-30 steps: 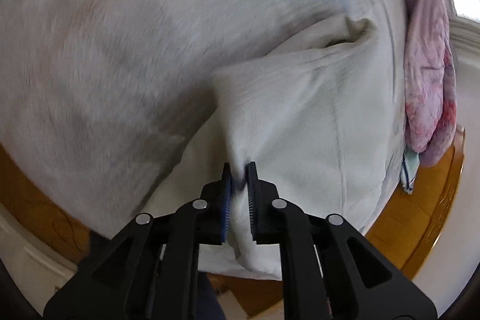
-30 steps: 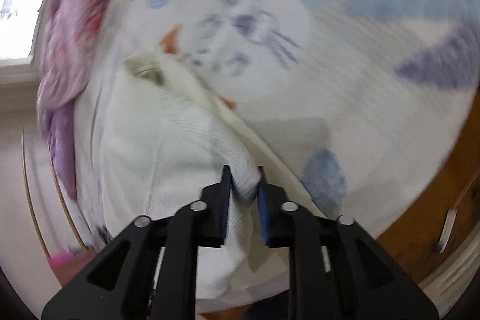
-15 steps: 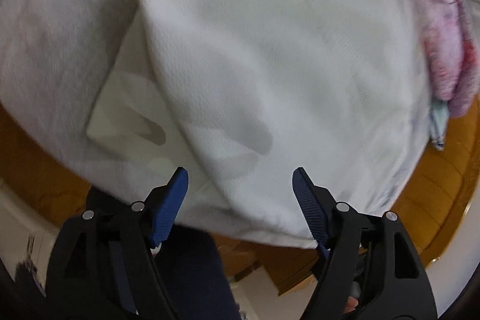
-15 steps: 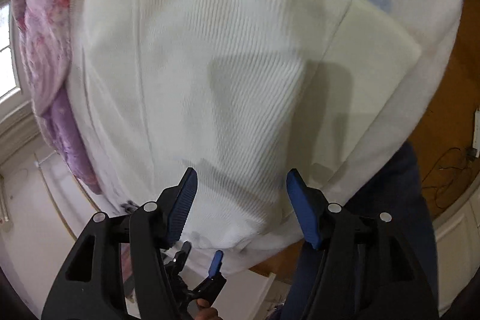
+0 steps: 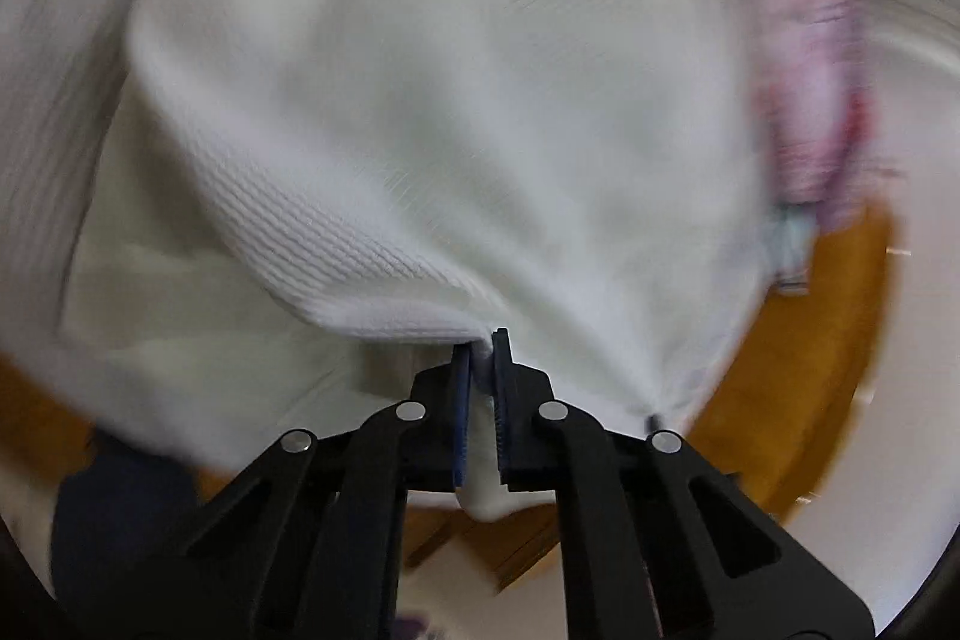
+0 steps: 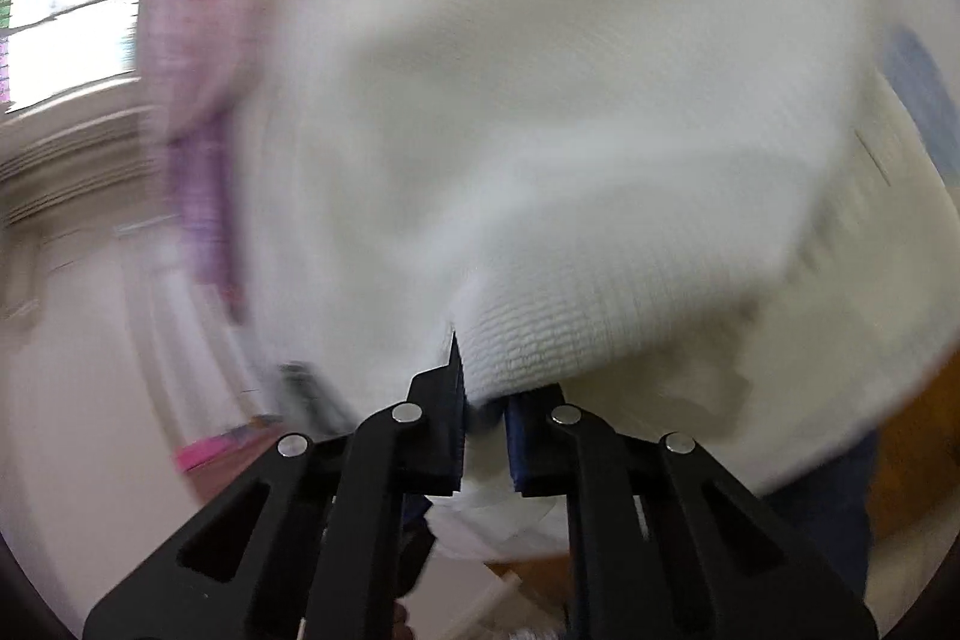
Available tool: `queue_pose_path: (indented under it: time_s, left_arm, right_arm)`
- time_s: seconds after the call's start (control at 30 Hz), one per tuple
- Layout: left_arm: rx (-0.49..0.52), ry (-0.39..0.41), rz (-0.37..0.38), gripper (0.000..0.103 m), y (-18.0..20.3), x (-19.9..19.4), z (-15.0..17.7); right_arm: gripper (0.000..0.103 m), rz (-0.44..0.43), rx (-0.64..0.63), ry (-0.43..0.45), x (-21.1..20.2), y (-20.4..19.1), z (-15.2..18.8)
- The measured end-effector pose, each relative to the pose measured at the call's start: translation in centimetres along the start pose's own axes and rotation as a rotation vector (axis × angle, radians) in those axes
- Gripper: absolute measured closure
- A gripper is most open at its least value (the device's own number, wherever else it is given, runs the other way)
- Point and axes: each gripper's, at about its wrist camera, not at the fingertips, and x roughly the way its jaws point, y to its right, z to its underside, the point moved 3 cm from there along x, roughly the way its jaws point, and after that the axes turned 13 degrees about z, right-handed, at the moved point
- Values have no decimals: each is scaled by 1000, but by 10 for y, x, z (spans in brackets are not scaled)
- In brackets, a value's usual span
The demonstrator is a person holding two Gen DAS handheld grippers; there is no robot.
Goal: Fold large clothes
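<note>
A large white ribbed garment (image 5: 450, 100) fills the left wrist view and also shows in the right wrist view (image 6: 570, 130). It lies folded over on a white cloth-covered wooden table (image 5: 804, 400). My left gripper (image 5: 480, 346) is shut on the near folded edge of the garment. My right gripper (image 6: 480, 388) is shut on the same near edge, with fabric bunched between its fingers. Both views are motion-blurred.
A pink and purple garment (image 5: 804, 58) lies at the far side of the table; it shows in the right wrist view (image 6: 192, 70) too. A window (image 6: 66, 16) is at the left. A person's dark trousers (image 5: 120, 532) are near the table edge.
Both grippers were shut on the garment, opened half a second ago after laying it over, and have now shut on its near folded edge.
</note>
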Motion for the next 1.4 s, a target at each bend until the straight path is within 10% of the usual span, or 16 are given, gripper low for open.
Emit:
queue_pose_path:
  time_s: [0.13, 0.23, 0.33, 0.47, 0.57, 0.73, 0.9, 0.97, 1.13, 1.4]
  left_arm:
    - [143, -10, 47, 96, 9, -4, 9]
    - [104, -38, -25, 96, -20, 3, 15]
    - [19, -44, -95, 94, -45, 2, 28]
    - [-42, -75, -145, 48, -44, 15, 48]
    - [-47, -163, -158, 43, -39, 43, 61]
    - [-113, -194, -154, 43, -39, 69, 67]
    - [-222, -148, -102, 47, -49, 63, 49]
    - [-133, -109, -38, 80, -36, 55, 43]
    - [138, -48, 138, 86, 11, 47, 40]
    - [53, -86, -113, 81, -64, 45, 61]
  right_arm:
    - [94, -30, -102, 43, -5, 6, 6]
    - [93, 142, -47, -47, 16, 51, 18]
    - [63, 219, 135, -99, 21, 80, 35]
    - [50, 332, 141, -169, 23, 69, 55]
    - [50, 311, 159, -252, 37, 54, 72]
    - [56, 327, 172, -256, 68, 43, 72]
    - [92, 212, 129, -220, 64, 42, 60]
    - [94, 123, 68, -168, 52, 30, 55]
    - [95, -44, -68, -105, 30, 18, 46]
    - [74, 139, 79, -235, 67, 89, 65]
